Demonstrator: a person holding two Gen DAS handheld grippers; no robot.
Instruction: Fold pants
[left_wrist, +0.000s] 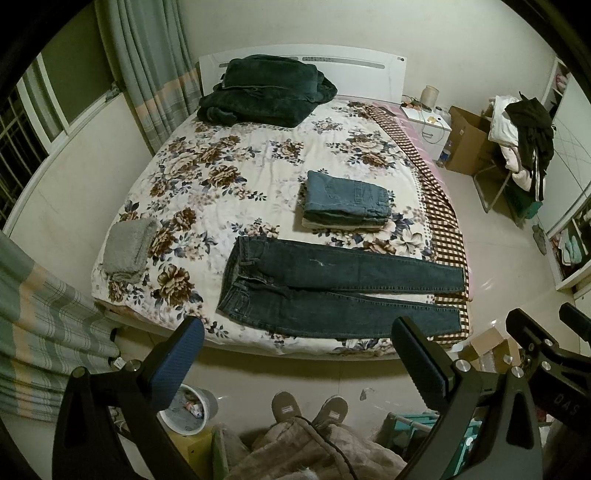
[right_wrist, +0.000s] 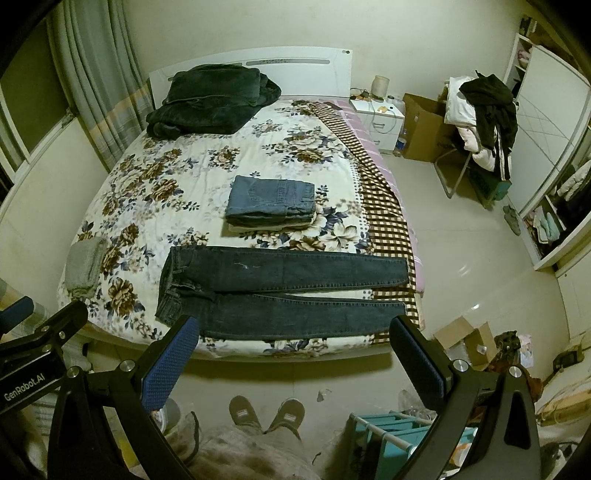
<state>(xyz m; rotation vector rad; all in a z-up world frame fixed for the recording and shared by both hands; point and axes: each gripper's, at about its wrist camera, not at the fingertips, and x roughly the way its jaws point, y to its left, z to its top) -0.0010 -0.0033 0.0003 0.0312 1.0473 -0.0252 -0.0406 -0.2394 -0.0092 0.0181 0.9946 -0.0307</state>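
Note:
Dark blue jeans lie flat along the near edge of the floral bed, waistband to the left, legs to the right; they also show in the right wrist view. My left gripper is open and empty, held back from the bed above the floor. My right gripper is open and empty too, level with the bed's near edge. The right gripper's body shows at the far right of the left wrist view.
A stack of folded jeans sits mid-bed behind the dark pair. A grey folded cloth lies at the left edge, a dark green blanket at the headboard. Slippered feet, a bucket, boxes and a clothes-laden chair crowd the floor.

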